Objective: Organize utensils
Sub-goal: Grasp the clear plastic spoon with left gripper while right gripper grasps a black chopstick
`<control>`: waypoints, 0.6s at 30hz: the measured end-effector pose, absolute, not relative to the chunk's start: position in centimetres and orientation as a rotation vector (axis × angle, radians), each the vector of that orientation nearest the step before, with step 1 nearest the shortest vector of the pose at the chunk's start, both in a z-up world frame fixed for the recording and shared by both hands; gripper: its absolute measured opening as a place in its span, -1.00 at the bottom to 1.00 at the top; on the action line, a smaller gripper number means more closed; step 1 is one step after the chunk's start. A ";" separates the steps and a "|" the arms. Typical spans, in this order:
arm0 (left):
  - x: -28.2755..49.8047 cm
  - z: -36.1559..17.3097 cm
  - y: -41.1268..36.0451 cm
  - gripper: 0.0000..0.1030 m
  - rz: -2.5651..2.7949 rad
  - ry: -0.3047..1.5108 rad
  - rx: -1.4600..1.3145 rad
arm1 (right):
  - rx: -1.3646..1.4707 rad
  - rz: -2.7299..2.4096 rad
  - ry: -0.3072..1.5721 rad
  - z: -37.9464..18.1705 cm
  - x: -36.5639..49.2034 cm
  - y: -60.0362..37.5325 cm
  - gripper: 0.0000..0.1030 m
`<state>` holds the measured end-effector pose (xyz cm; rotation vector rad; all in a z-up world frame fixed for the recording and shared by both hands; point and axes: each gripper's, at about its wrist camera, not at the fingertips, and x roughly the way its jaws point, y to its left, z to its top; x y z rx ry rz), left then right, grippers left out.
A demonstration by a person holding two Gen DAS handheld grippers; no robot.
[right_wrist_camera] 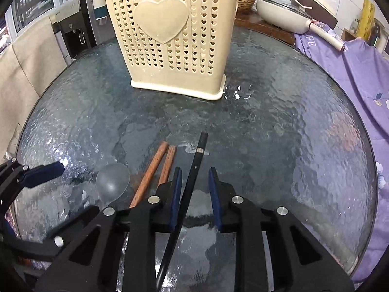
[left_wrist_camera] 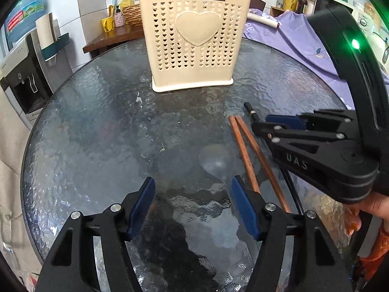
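A cream utensil holder [left_wrist_camera: 194, 39] with heart-shaped holes stands on the round glass table [left_wrist_camera: 97, 126]; it also shows in the right wrist view [right_wrist_camera: 170, 36]. Two brown wooden chopsticks [right_wrist_camera: 155, 168], a clear plastic spoon [right_wrist_camera: 111, 182] and a black chopstick [right_wrist_camera: 194, 170] lie near the front edge. My right gripper [right_wrist_camera: 194, 177] is open, its pads on either side of the black chopstick without touching it. My left gripper [left_wrist_camera: 192, 187] is open and empty over bare glass, just left of the spoon [left_wrist_camera: 216, 160] and the wooden chopsticks [left_wrist_camera: 248, 155].
A water dispenser [left_wrist_camera: 22, 77] stands to the left. A wooden side table [left_wrist_camera: 114, 39] with bottles and a wicker basket is behind the holder. A white pan [right_wrist_camera: 282, 14] and purple cloth [right_wrist_camera: 352, 73] are at the right.
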<state>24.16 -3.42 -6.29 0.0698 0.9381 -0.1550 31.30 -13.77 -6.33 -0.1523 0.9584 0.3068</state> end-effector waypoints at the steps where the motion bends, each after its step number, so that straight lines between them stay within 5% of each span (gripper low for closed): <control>1: 24.2 -6.4 -3.6 0.22 -0.156 0.942 0.072 | -0.156 0.308 0.959 -6.3 31.6 -13.6 -0.65; 18: 26.5 -6.9 -4.8 0.12 -0.121 0.968 0.077 | -0.153 0.341 0.967 -6.1 33.7 -13.4 -0.79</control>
